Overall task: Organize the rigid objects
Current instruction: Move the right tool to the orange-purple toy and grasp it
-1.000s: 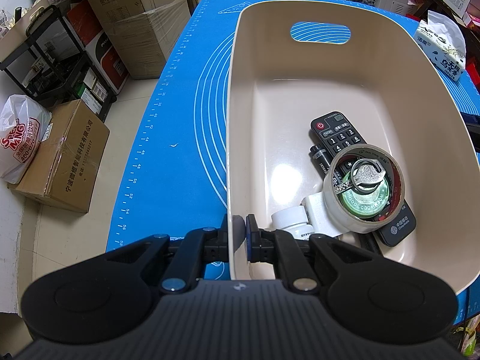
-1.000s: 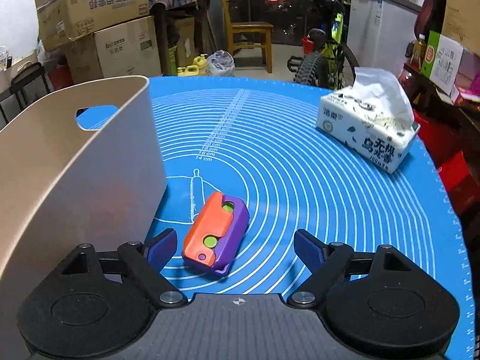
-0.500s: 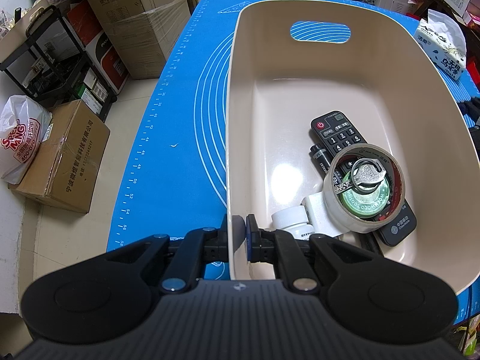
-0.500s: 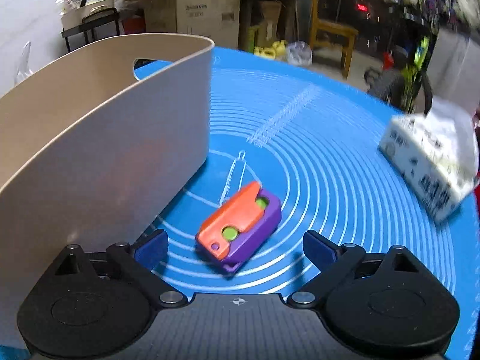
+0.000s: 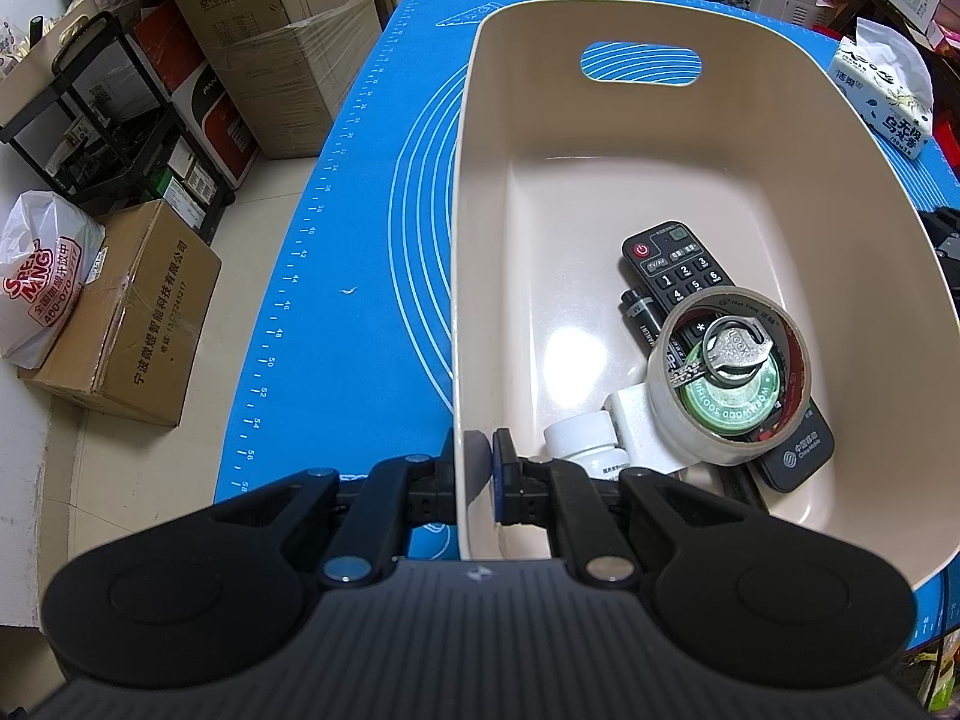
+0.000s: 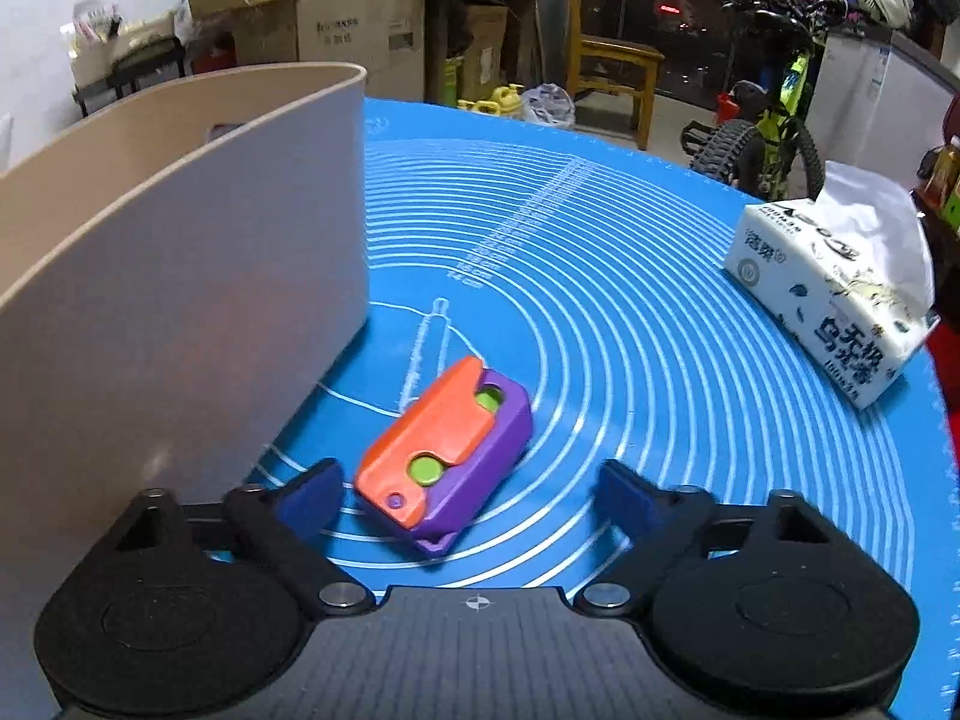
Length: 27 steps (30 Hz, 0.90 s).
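Observation:
A beige bin stands on the blue mat. My left gripper is shut on the bin's near-left wall. Inside lie a black remote, a tape roll, a green tin with a key, a white bottle and a white block. In the right wrist view, an orange and purple toy lies on the mat beside the bin's outer wall. My right gripper is open, one finger at each side of the toy's near end, not touching it.
A tissue pack lies at the mat's right edge and also shows in the left wrist view. Cardboard boxes, a black rack and a bag stand on the floor left of the table. A bicycle and a chair stand beyond.
My right gripper has swung its view round and edged closer to the toy, which now lies further between the open fingers. The left gripper and bin have not moved.

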Available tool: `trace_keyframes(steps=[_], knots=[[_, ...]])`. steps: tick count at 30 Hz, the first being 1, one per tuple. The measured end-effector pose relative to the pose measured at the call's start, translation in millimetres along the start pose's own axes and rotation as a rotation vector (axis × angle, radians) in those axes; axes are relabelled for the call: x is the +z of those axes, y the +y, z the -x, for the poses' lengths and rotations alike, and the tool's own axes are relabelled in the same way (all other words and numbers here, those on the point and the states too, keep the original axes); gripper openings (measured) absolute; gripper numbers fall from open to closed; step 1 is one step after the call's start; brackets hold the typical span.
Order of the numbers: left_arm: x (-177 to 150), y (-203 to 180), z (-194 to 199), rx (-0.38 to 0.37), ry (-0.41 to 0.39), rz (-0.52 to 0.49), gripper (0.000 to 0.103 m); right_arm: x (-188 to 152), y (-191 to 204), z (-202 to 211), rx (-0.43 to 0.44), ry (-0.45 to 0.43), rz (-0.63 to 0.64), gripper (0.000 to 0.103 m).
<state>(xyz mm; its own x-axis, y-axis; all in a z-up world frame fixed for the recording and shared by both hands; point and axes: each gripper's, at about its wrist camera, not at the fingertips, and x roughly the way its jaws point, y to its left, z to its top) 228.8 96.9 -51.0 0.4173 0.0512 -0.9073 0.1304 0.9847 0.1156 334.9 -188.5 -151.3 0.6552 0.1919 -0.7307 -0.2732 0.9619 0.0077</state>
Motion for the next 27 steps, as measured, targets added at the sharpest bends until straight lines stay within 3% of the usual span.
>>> trace_keyframes(steps=[6,12,15,20,23,25,26,27], knots=[[0,0,0,-0.001,0.000,0.000,0.010,3,0,4,0.020,-0.007,0.021,0.053],[0,1,0,-0.002,0.000,0.000,0.010,0,-2,11,0.003,0.004,0.030,0.048],[0,1,0,-0.001,0.000,0.000,0.010,-1,0,13,-0.019,0.002,0.031,0.051],[0,1,0,0.000,0.000,0.000,0.010,1,2,7,-0.111,-0.012,-0.003,0.074],[0,1,0,0.000,0.000,0.000,0.010,-1,-2,5,-0.122,-0.026,-0.041,0.077],[0,1,0,0.000,0.000,0.000,0.010,-3,-4,6,-0.089,-0.042,-0.056,0.066],[0,1,0,0.000,0.000,0.000,0.010,-3,-4,6,-0.055,-0.046,-0.060,0.054],[0,1,0,0.000,0.000,0.000,0.010,-2,-3,6,-0.053,-0.047,-0.052,0.049]])
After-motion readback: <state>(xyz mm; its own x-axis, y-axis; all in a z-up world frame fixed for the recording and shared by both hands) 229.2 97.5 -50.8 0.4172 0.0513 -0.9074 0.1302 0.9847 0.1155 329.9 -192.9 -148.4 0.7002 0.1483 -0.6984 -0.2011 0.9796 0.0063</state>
